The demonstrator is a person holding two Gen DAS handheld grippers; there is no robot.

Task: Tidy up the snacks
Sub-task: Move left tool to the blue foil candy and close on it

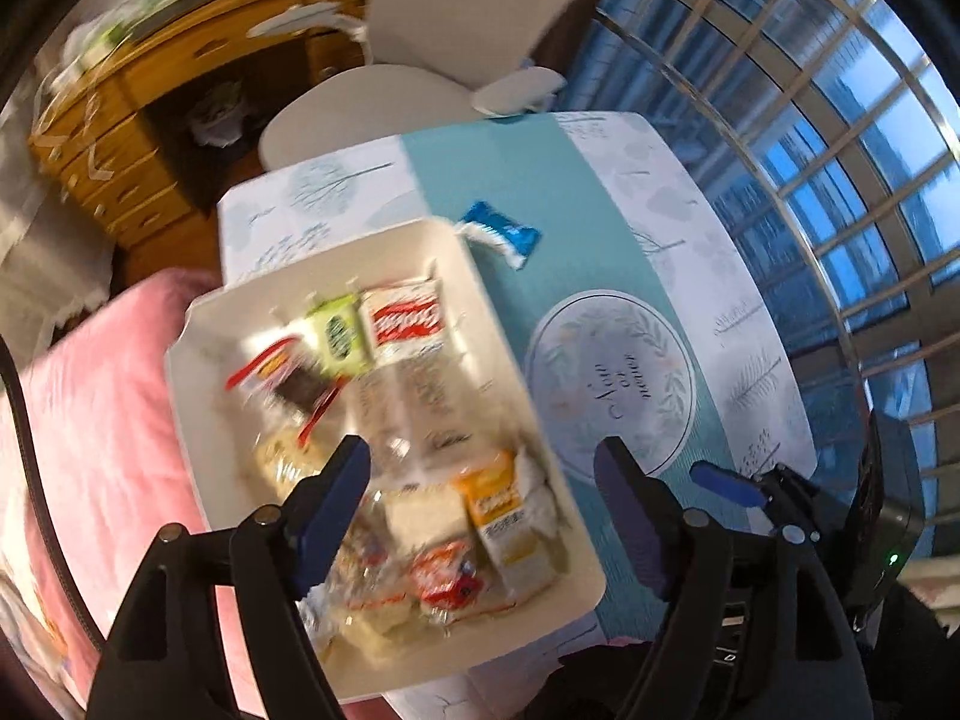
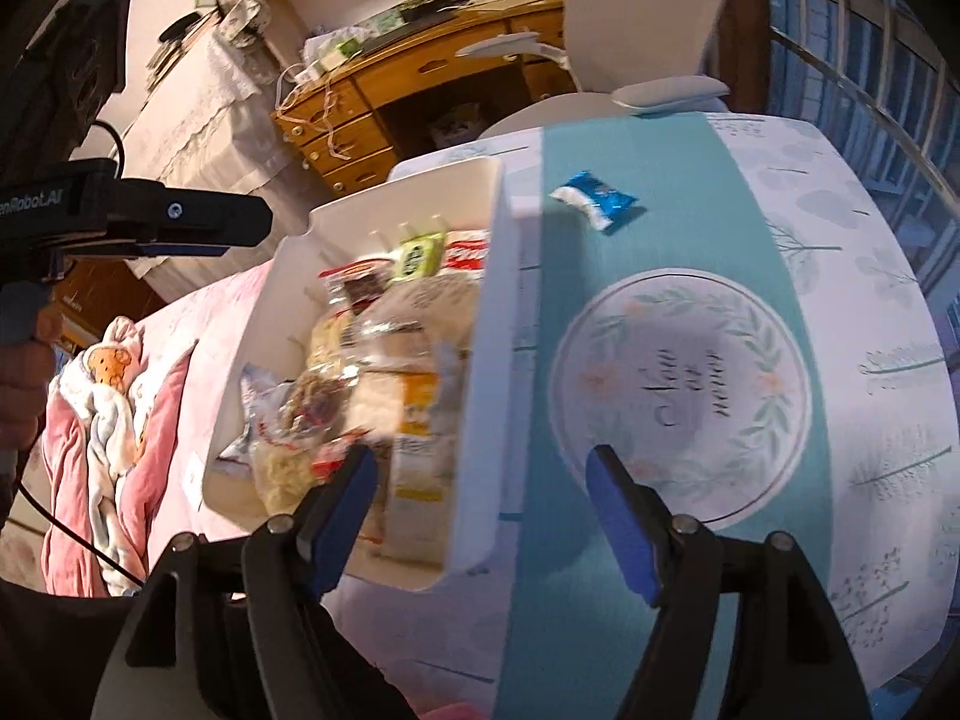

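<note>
Behind the tabletop (image 2: 840,360) stand a wooden desk and a window grille; its cloth is smooth, teal-banded, leaf-printed. My left gripper (image 1: 480,480) and right gripper (image 2: 480,486) both have jaws apart, holding nothing; the white bin (image 2: 480,360), rigid and glossy, brims with crinkly snack packets. One blue wrapper (image 2: 594,198) lies just beyond it; I'd pinch its flat middle, not the crimped end.

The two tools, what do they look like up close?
Both are alike: the left tool and right tool have black linkage arms with silver pivot pins and blue finger pads. The left carries white lettering on its black body; a black cable trails beneath it.
</note>
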